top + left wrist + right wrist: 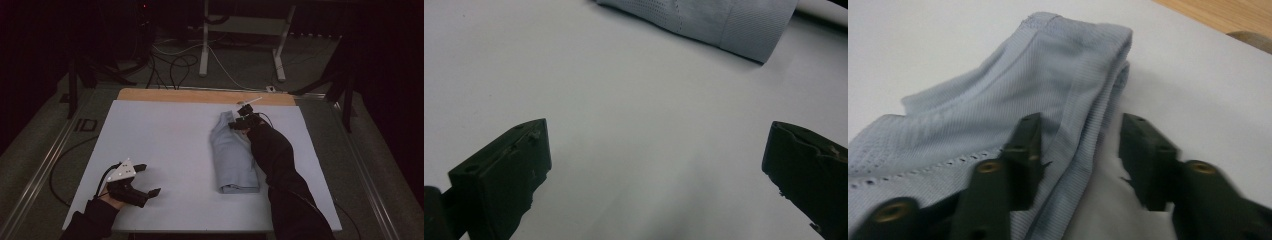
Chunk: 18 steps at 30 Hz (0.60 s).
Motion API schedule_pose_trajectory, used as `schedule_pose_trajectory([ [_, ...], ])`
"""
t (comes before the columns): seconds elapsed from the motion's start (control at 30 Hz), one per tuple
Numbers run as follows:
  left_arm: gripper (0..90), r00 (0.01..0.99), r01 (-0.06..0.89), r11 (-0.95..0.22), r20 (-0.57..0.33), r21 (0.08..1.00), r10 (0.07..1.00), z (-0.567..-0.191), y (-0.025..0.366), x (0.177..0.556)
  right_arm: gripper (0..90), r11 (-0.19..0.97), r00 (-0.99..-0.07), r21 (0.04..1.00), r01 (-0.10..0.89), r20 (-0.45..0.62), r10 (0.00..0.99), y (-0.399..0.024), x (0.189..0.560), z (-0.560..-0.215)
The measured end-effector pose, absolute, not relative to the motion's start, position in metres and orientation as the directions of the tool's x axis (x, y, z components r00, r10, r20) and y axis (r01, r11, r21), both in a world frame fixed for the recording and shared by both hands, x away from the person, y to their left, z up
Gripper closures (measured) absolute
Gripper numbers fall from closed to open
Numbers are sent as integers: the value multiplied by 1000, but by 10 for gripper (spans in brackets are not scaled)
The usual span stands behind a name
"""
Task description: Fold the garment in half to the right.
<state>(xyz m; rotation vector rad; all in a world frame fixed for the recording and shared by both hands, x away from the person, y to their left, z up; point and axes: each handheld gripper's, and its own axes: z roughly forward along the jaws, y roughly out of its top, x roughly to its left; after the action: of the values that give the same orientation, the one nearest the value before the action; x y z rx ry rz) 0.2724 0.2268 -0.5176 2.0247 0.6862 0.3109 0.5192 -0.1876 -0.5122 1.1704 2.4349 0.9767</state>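
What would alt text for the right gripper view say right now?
The right gripper has its two black jaws parted over the edge of a folded pale blue garment, with a fold of fabric between them and neither jaw pinching it. The garment lies on a white table cover, with a wooden table edge beyond.

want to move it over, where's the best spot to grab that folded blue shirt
Grip the folded blue shirt at its long right edge near the far end, where the layers stack into a thick ridge. Come from the right, low over the white board, one jaw over and one under. The right claw already sits open there, edge between its jaws.
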Motion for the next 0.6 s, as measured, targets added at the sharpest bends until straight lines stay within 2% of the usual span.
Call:
schedule_pose_trajectory([
  [0.03, 6, 811, 344, -399, -54, 850, 583, -518, 227, 272, 483, 447, -638, 674, 588, 47, 769, -188, 519, -512],
  [0.1, 6, 808, 345, -395, -56, 852, 586, -517, 227, 272, 390, 442, -645, 685, 579, 52, 762, -187, 517, -507],
  [0.27, 6, 809, 344, -396, -55, 852, 585, -517, 227, 272, 275, 436, -666, 705, 560, 70, 743, -185, 513, -499],
  [0.33, 6, 809, 342, -396, -53, 852, 585, -516, 227, 271, 198, 437, -684, 710, 552, 87, 724, -184, 510, -498],
  [0.47, 6, 810, 342, -395, -54, 853, 584, -516, 227, 271, 139, 436, -703, 718, 543, 105, 703, -182, 505, -494],
  [0.6, 6, 811, 341, -397, -54, 852, 582, -516, 227, 271, 139, 455, -722, 719, 526, 94, 686, -180, 499, -489],
])
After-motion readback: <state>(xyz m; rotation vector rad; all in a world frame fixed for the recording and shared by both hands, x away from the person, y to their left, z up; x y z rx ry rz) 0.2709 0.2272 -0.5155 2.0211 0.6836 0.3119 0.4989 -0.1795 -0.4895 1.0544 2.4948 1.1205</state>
